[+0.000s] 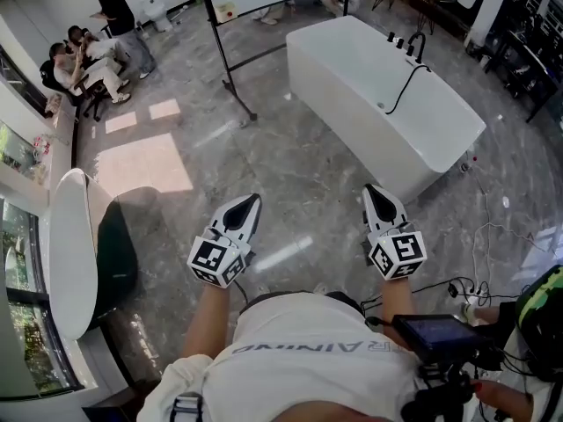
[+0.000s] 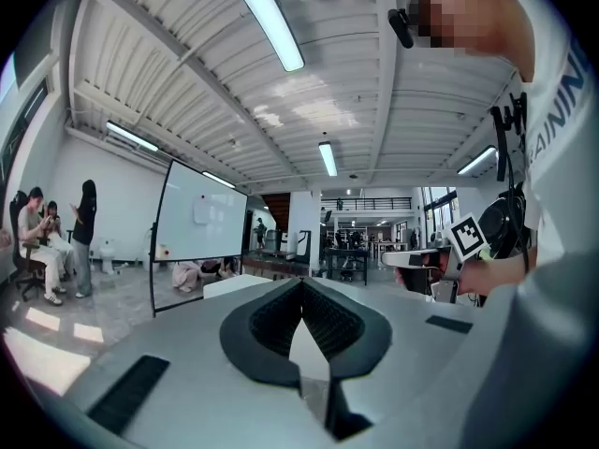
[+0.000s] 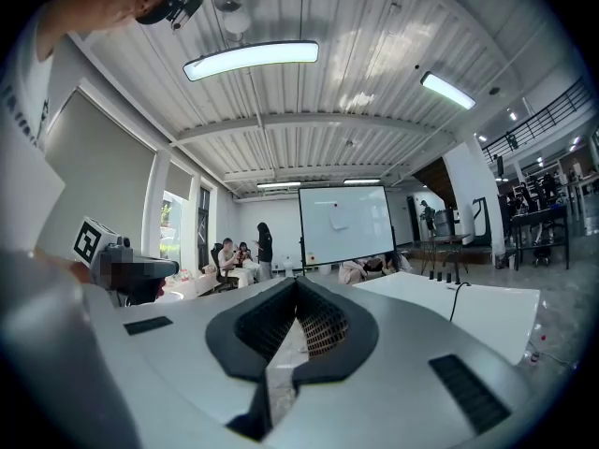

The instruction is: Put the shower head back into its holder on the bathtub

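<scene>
Bathtub [image 1: 361,126] is well apart from me. My guess at the risk: a closed-jaw approach knocks the head deeper, or the black hose [image 1: 406,82] snags on the taps [image 1: 406,44] at the far rim. The shower head [image 1: 385,110] seems to be the small dark hose end inside the tub. Left gripper [image 1: 249,202] and right gripper [image 1: 374,192] are both closed and empty.

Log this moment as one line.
left gripper: shut, empty | right gripper: shut, empty | bathtub: ahead, apart | black hose: draped into tub
</scene>
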`<control>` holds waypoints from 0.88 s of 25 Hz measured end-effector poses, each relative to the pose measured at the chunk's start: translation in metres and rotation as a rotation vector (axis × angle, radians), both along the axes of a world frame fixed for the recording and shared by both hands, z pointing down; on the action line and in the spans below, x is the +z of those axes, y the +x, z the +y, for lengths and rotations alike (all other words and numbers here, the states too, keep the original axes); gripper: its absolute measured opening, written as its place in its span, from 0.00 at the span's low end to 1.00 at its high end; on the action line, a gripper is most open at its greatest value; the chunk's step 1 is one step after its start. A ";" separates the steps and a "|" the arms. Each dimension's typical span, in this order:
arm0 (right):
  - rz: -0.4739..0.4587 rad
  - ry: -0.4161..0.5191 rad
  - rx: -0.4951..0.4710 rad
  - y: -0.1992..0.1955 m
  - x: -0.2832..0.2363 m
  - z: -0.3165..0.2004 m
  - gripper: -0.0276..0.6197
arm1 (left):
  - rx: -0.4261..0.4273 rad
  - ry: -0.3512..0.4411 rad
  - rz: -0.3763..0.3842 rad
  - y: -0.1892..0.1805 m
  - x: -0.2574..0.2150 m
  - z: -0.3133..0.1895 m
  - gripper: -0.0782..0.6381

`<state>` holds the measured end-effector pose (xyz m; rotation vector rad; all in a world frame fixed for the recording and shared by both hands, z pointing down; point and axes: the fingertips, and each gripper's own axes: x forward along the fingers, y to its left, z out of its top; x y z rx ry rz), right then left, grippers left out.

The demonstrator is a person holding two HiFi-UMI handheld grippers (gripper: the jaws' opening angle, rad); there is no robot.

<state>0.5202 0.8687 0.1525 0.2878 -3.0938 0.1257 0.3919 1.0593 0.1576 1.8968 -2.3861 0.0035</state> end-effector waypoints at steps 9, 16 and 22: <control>-0.005 -0.046 0.029 0.042 0.016 -0.056 0.06 | 0.037 -0.063 -0.027 0.047 0.015 -0.053 0.13; 0.034 -0.059 0.049 0.030 0.033 -0.074 0.06 | 0.046 -0.049 0.048 0.026 0.033 -0.076 0.13; 0.068 -0.040 0.111 0.003 0.038 -0.111 0.06 | 0.099 -0.022 0.073 -0.018 0.043 -0.124 0.13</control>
